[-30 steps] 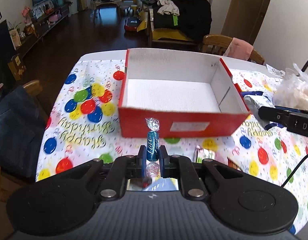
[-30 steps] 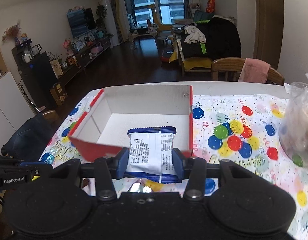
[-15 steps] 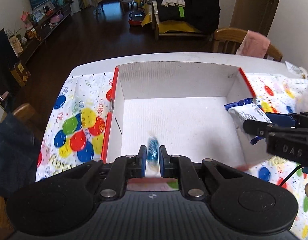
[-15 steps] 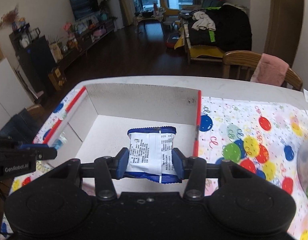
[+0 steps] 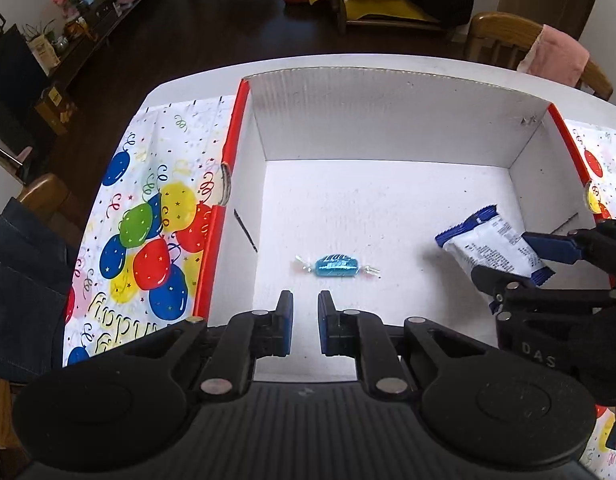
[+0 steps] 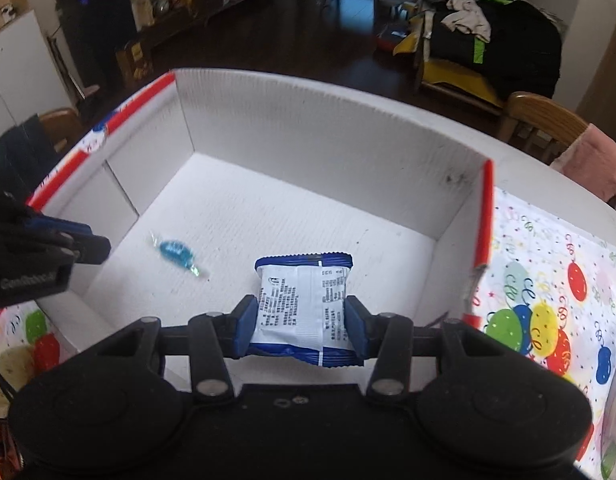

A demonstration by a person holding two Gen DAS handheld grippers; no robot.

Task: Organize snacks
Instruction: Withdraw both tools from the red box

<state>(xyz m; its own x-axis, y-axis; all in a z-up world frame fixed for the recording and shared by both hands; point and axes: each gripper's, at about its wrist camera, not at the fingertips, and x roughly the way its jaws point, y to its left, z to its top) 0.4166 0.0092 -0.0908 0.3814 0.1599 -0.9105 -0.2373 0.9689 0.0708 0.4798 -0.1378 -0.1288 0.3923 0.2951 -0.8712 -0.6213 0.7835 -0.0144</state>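
Note:
A red cardboard box with a white inside [image 5: 379, 120] [image 6: 308, 128] stands on the balloon tablecloth. A blue wrapped candy [image 5: 335, 267] [image 6: 176, 251] lies loose on the box floor. My left gripper [image 5: 305, 312] is open and empty, just above and behind the candy, over the box's near wall. My right gripper [image 6: 300, 320] is shut on a white and blue snack packet [image 6: 304, 304] [image 5: 493, 247] and holds it above the right part of the box floor. The right gripper also shows in the left wrist view [image 5: 547, 256].
The balloon tablecloth [image 5: 148, 216] [image 6: 547, 280] covers the table on both sides of the box. Wooden chairs [image 5: 503, 36] stand at the far side, one with a pink cloth. A clear plastic bag [image 6: 615, 420] lies at the right edge. A foil wrapper [image 6: 0, 452] lies at bottom left.
My left gripper moved forward over the box, opened and let the blue candy drop onto the box floor. My right gripper moved forward and lower into the box with the packet.

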